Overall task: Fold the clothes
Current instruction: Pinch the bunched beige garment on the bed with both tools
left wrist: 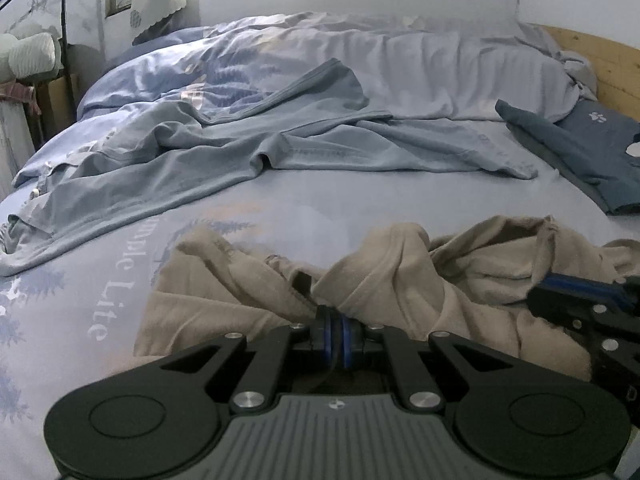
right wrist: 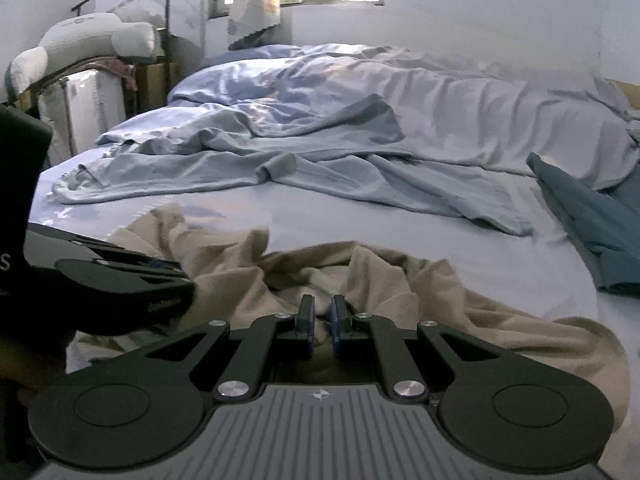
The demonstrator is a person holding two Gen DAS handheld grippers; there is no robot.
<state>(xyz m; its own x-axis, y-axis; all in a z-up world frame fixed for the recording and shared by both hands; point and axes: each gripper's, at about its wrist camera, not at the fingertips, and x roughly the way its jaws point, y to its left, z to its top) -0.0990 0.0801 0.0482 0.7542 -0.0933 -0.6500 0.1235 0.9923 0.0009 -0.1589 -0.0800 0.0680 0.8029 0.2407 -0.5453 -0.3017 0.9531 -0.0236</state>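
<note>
Left wrist view: left claw closed tight on a bunched fold of the beige garment, blue pads pressed together with cloth pinched at the tips. Garment crumpled on the near part of the bed, spreading left and right of the claw and just beyond it. Right claw entering from the right edge, lying against the same beige cloth. Farther off, a light blue garment spread flat across the bed's middle; a dark blue garment at the far right. Rumpled duvet along the far side.

Right wrist view: right claw narrowed to a slim gap, with beige garment between and around the fingertips; cloth heaped directly ahead and trailing to the near right. Left claw reaching in from the left, resting on the beige cloth. Light blue garment beyond, dark blue garment at the right. White pillows stacked far left beside the bed.
</note>
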